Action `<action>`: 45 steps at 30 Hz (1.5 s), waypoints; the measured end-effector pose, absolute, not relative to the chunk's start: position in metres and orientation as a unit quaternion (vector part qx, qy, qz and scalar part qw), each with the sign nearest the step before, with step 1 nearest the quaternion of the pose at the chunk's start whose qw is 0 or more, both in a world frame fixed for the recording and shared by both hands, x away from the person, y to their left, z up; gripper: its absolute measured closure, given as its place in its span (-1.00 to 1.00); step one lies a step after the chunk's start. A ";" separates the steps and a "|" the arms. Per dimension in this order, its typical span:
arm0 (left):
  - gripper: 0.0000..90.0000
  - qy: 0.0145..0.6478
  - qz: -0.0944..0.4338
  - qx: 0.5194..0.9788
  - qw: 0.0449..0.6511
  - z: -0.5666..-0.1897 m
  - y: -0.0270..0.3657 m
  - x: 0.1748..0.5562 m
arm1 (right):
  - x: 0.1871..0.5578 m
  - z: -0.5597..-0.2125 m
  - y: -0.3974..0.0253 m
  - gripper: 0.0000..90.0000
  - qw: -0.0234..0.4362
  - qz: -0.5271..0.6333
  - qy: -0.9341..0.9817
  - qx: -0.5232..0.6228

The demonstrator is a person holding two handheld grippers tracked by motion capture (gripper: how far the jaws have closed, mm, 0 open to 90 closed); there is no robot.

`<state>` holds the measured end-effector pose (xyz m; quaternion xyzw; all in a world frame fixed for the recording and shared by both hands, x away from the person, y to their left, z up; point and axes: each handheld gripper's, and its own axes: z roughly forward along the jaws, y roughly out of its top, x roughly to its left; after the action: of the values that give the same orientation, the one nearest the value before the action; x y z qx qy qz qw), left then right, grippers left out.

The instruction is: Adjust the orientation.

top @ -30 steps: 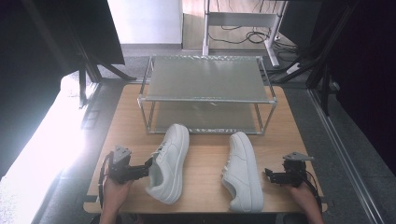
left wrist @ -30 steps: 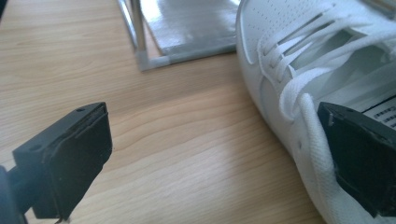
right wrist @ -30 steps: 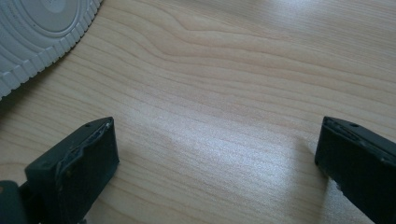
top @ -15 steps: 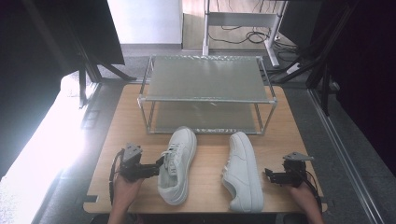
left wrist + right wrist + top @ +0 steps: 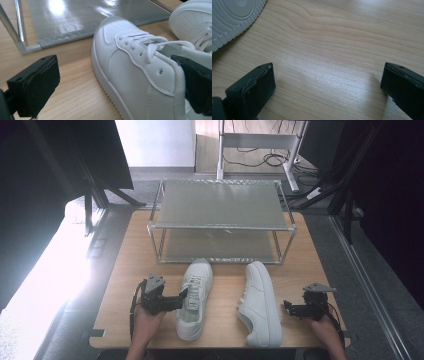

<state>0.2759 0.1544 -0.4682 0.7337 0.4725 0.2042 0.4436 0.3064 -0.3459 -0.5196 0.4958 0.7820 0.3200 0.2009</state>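
On the wooden counter (image 5: pixel 125 270) lie 2 white shoes in front of a metal shoe rack (image 5: pixel 220 220) with 2 shelves. The left shoe (image 5: pixel 195 297) stands upright on its sole, toe pointing toward the rack's lower shelf and heel toward the person. The left gripper (image 5: pixel 175 301) sits at that shoe's side near the heel. In the left gripper view its jaws stand wide apart: 1 jaw hangs over bare wood beside the sole, while the other is at the shoe's collar, by the padded rim of the opening; whether it presses the rim I cannot tell. The laces are tied and the toe cap (image 5: pixel 112 30) is just short of the rack's lower shelf (image 5: pixel 82 17).

The right shoe (image 5: pixel 260 302) lies tipped on its side, just beside the left one without touching it, toe also toward the rack. The right gripper (image 5: pixel 290 309) rests low at the counter's right edge, near that shoe's heel but apart from it. Its jaws are open with only wood between them, and the ribbed grey sole (image 5: pixel 232 17) shows at the upper left of the right gripper view.
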 end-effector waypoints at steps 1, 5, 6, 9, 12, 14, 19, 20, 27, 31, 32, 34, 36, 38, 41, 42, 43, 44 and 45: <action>-1.00 0.470 0.203 0.734 0.447 -0.467 0.154 0.275 | 0.306 -0.520 -0.346 -1.00 0.201 0.320 0.782 0.496; -1.00 0.470 0.201 0.724 0.463 -0.460 0.158 0.273 | 0.306 -0.520 -0.346 -1.00 0.201 0.320 0.782 0.496; -1.00 0.471 0.204 0.723 0.463 -0.458 0.159 0.272 | 0.306 -0.520 -0.346 -1.00 0.201 0.320 0.782 0.496; -1.00 0.469 0.204 0.723 0.464 -0.455 0.164 0.271 | 0.306 -0.520 -0.346 -1.00 0.201 0.320 0.782 0.496; -1.00 0.466 0.204 0.723 0.468 -0.453 0.166 0.270 | 0.306 -0.520 -0.346 -1.00 0.201 0.320 0.782 0.496; -1.00 0.469 0.211 0.718 0.468 -0.450 0.168 0.268 | 0.306 -0.520 -0.346 -1.00 0.201 0.320 0.782 0.496; -1.00 0.483 0.224 0.705 0.470 -0.446 0.182 0.266 | 0.306 -0.520 -0.346 -1.00 0.201 0.320 0.782 0.496; -1.00 0.487 0.226 0.702 0.468 -0.446 0.185 0.266 | 0.306 -0.520 -0.346 -1.00 0.201 0.320 0.782 0.496; -1.00 0.520 0.242 0.701 0.424 -0.463 0.206 0.269 | 0.306 -0.519 -0.347 -1.00 0.198 0.322 0.782 0.496; -1.00 0.528 0.240 0.714 0.392 -0.478 0.208 0.272 | 0.306 -0.519 -0.349 -1.00 0.193 0.329 0.781 0.494; -1.00 0.530 0.238 0.715 0.389 -0.481 0.209 0.273 | 0.306 -0.519 -0.349 -1.00 0.191 0.330 0.781 0.494; -1.00 0.534 0.230 0.720 0.378 -0.489 0.209 0.275 | 0.306 -0.519 -0.349 -1.00 0.192 0.330 0.783 0.491; -1.00 0.539 0.220 0.723 0.372 -0.495 0.210 0.276 | 0.306 -0.519 -0.349 -1.00 0.192 0.330 0.784 0.490; -1.00 0.544 0.210 0.727 0.363 -0.501 0.210 0.278 | 0.306 -0.519 -0.350 -1.00 0.190 0.331 0.785 0.489; -1.00 0.548 0.204 0.737 0.339 -0.510 0.210 0.281 | 0.306 -0.519 -0.351 -1.00 0.190 0.332 0.782 0.492; -1.00 0.548 0.205 0.740 0.332 -0.512 0.209 0.282 | 0.306 -0.519 -0.351 -1.00 0.189 0.333 0.783 0.491; -1.00 0.548 0.205 0.742 0.327 -0.513 0.209 0.282 | 0.306 -0.518 -0.352 -1.00 0.187 0.333 0.782 0.493; -1.00 0.548 0.205 0.744 0.322 -0.515 0.209 0.283 | 0.306 -0.518 -0.352 -1.00 0.186 0.334 0.781 0.494; -1.00 0.549 0.200 0.746 0.319 -0.516 0.208 0.283 | 0.306 -0.518 -0.352 -1.00 0.187 0.335 0.781 0.493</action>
<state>0.2832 0.2085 -0.5162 0.7462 0.5487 0.2005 0.3191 0.3056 -0.3516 -0.5180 0.4929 0.7812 0.3345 0.1868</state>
